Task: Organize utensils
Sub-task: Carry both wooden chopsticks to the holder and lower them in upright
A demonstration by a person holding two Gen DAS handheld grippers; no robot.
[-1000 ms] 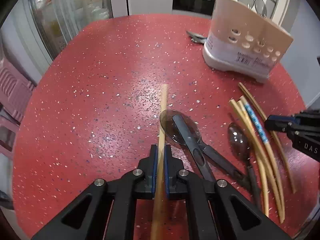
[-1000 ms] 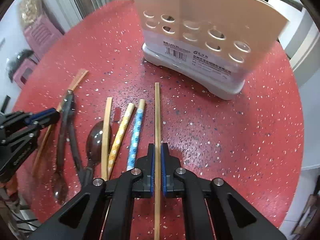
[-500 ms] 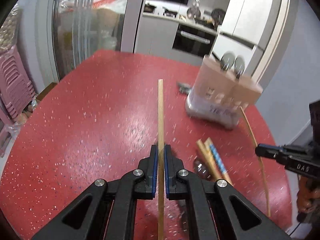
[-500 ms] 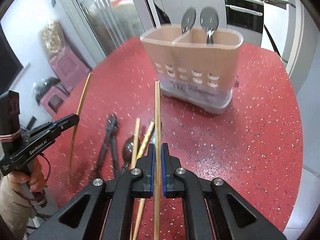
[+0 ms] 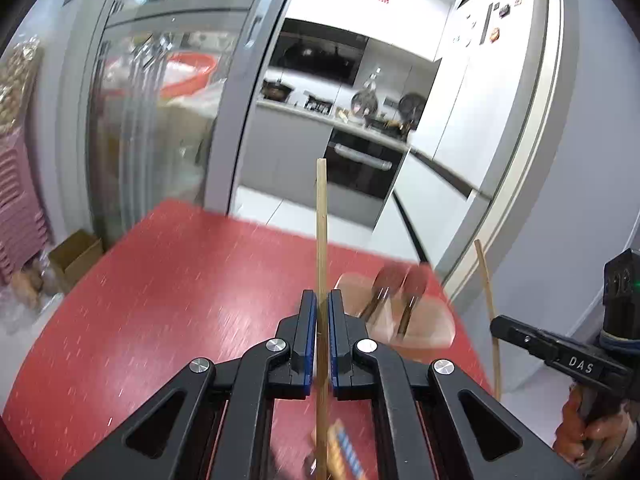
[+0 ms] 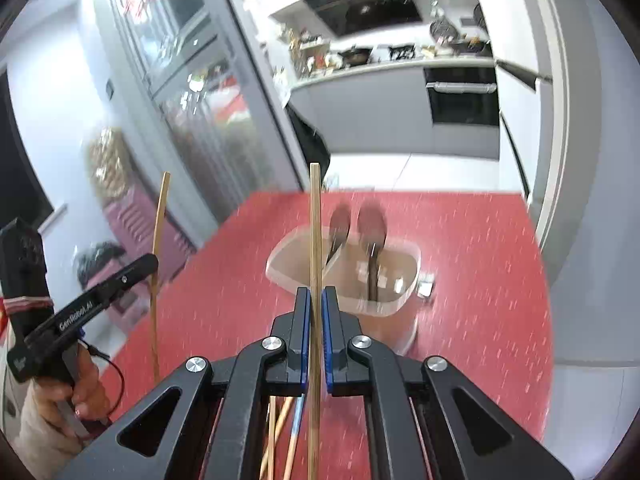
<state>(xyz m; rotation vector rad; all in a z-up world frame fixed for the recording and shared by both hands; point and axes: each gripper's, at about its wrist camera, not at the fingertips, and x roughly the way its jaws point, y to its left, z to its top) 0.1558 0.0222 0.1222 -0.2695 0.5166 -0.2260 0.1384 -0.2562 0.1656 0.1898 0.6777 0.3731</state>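
Bamboo is showing in both views: each gripper is pinching one plain, pale wooden chopstick between its blue-padded jaws. In the left wrist view the left gripper [image 5: 319,312] is clamping its long bare bamboo chopstick [image 5: 321,232], which is running straight up the middle of the frame. In the right wrist view the right gripper [image 6: 315,308] is gripping a matching square-tipped bamboo chopstick [image 6: 315,240], likewise rising through the frame's centre. Both sticks are being held in the air, clear of the red speckled round table [image 6: 480,264].

The beige two-compartment plastic utensil holder [image 6: 404,300] is standing just right of centre in the right view, blurred, with two dark brown spoons [image 6: 372,224] already upright in it. So the task looks partly done: those spoons are stowed, while the two held chopsticks are not yet in the holder.

More is waiting. Several loose chopsticks [image 6: 286,424], one with a blue patterned end, are lying on the table at the bottom centre of the right view, behind the gripper's arms. Whether other spoons remain on the table cannot be told; that area is hidden. Judging from this, the pair in hand needs dropping into a compartment, and the loose ones must follow.
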